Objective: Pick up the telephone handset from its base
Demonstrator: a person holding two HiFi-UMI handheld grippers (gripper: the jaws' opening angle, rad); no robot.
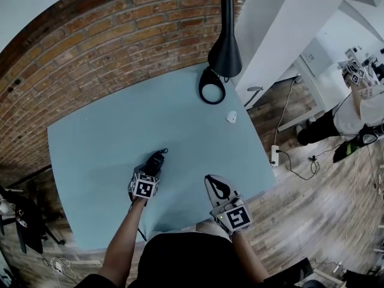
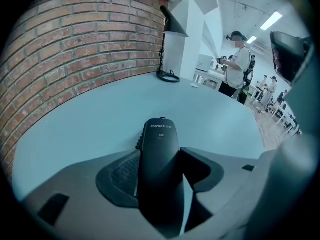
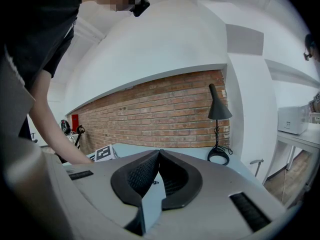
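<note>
The left hand-held gripper (image 1: 151, 167) is clamped across the black telephone handset (image 2: 159, 149), low over the pale blue worktop (image 1: 108, 137). The handset looks like smooth, rigid plastic, probably light and slippery, and is best held at its narrow waist. Its base shows nowhere, and the jaws cover its lower end. The right hand-held gripper (image 3: 159, 156) is pinched together, empty.

Head view looked steeply down from above the person onto the whole worktop (image 1: 108, 155), with the brick wall (image 1: 90, 47) at upper left of frame and the lamp (image 1: 225, 47) at top centre. Left gripper view rode the left hand-held gripper (image 1: 154, 162), low over the worktop and very near the handset (image 2: 160, 174), facing wall and lamp. Right gripper view rode the right hand-held gripper (image 1: 215, 185) and faced the same wall, lamp at right. All three shared worktop, wall, lamp.
</note>
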